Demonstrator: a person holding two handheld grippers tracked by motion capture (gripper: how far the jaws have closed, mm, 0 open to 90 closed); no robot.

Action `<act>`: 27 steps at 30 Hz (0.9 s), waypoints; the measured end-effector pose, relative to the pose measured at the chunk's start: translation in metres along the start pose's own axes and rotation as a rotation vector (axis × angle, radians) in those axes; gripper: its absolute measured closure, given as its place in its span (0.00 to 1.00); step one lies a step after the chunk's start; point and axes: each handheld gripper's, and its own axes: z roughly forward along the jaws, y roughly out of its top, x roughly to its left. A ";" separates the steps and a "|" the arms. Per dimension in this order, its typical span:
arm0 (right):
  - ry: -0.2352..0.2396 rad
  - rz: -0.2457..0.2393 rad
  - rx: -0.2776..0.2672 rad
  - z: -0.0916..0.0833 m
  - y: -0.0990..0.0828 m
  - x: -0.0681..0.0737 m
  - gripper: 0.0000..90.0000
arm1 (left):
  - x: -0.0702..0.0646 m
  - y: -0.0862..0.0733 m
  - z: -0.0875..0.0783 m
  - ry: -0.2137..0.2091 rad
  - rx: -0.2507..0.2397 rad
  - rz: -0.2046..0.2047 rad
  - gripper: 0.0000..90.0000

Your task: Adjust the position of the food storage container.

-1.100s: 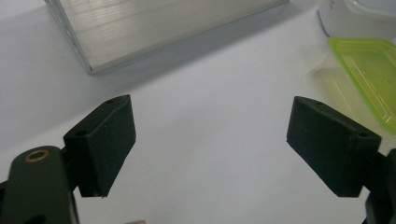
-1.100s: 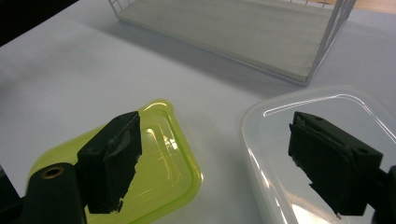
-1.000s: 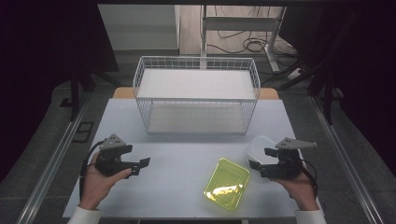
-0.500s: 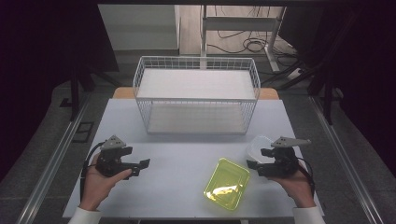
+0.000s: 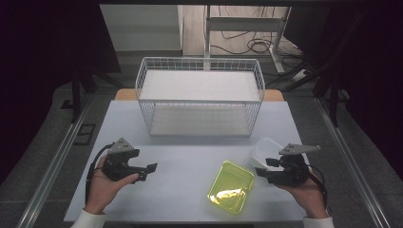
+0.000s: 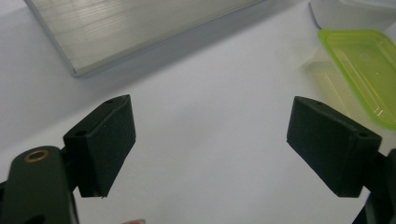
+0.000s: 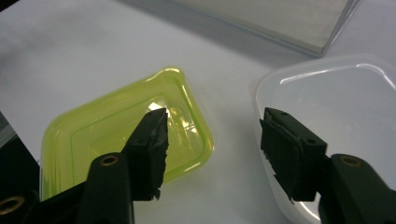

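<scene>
Hovering right gripper (image 7: 212,140), jaws apart, between yellow-green lid (image 5: 231,186) and clear container (image 7: 336,93), both mid-right on table (image 5: 190,161). Likely light, thin, slippery plastic; pinch rims. Left gripper (image 6: 210,144) spread wide, empty.

The left gripper (image 6: 210,140) has its 2 black jaws spread wide apart with nothing between them, over a bare white table (image 6: 210,116). Beyond the right jaw lies a yellow-green lid (image 6: 364,70), flat on the table. Past it, at the top right corner, is the edge of a clear container (image 6: 345,11). At top left lies a grey ribbed panel (image 6: 135,25).
</scene>
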 end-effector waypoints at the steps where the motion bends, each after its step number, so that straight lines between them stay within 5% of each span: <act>1: 0.003 -0.002 0.007 0.000 -0.001 0.000 0.50 | 0.000 0.000 0.000 0.000 0.000 0.000 0.17; 15: 0.027 -0.059 0.124 0.005 -0.017 0.003 0.71 | 0.001 -0.004 0.006 0.010 0.028 -0.003 0.18; 21: 0.066 -0.090 0.187 0.009 -0.027 0.013 0.90 | 0.000 -0.005 0.004 0.018 0.025 0.001 0.18; 27: 0.090 -0.130 0.249 0.017 -0.036 0.023 0.98 | -0.001 -0.005 0.003 0.026 0.020 -0.003 0.18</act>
